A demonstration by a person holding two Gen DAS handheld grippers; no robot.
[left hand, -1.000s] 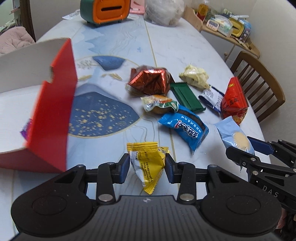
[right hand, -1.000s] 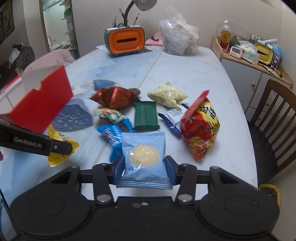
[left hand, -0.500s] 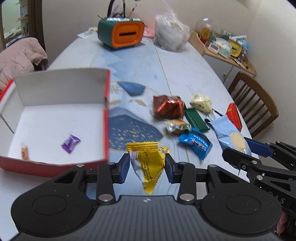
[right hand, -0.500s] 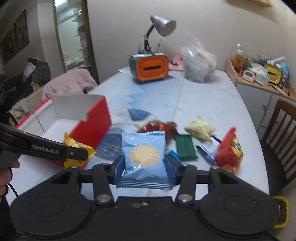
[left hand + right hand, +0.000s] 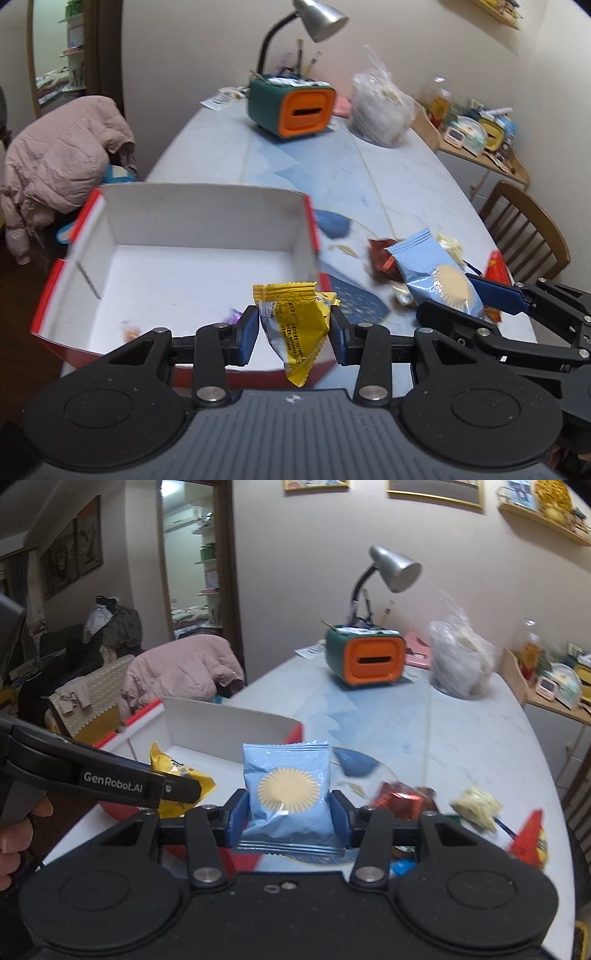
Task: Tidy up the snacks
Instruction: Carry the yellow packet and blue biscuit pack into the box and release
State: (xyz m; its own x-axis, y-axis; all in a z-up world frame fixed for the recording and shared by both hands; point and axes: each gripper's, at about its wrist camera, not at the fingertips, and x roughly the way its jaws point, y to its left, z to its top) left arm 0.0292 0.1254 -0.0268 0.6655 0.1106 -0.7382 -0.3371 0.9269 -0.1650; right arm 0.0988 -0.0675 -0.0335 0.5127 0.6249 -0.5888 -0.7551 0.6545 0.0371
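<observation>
Two grippers: each clamps one packet above the near table edge.
Left gripper (image 5: 294, 334): pads pinch the yellow packet (image 5: 295, 325); its print is too blurred to read; it hangs over the box's near wall.
Right gripper (image 5: 288, 821): pads squeeze the blue packet (image 5: 286, 794), upright, its lower seam partly tucked behind the gripper body.
Hand (image 5: 14, 834): cut off at the left edge.
Box (image 5: 110, 236): open, red outside, white inside; two small sweets on its floor are blurred.
Loose snacks (image 5: 476, 805): right of the box, smeared, partly hidden behind the grippers.
Table (image 5: 399, 177): far end holds an orange-fronted holder (image 5: 291, 107), lamp (image 5: 314, 16) and plastic bag (image 5: 380, 110).
</observation>
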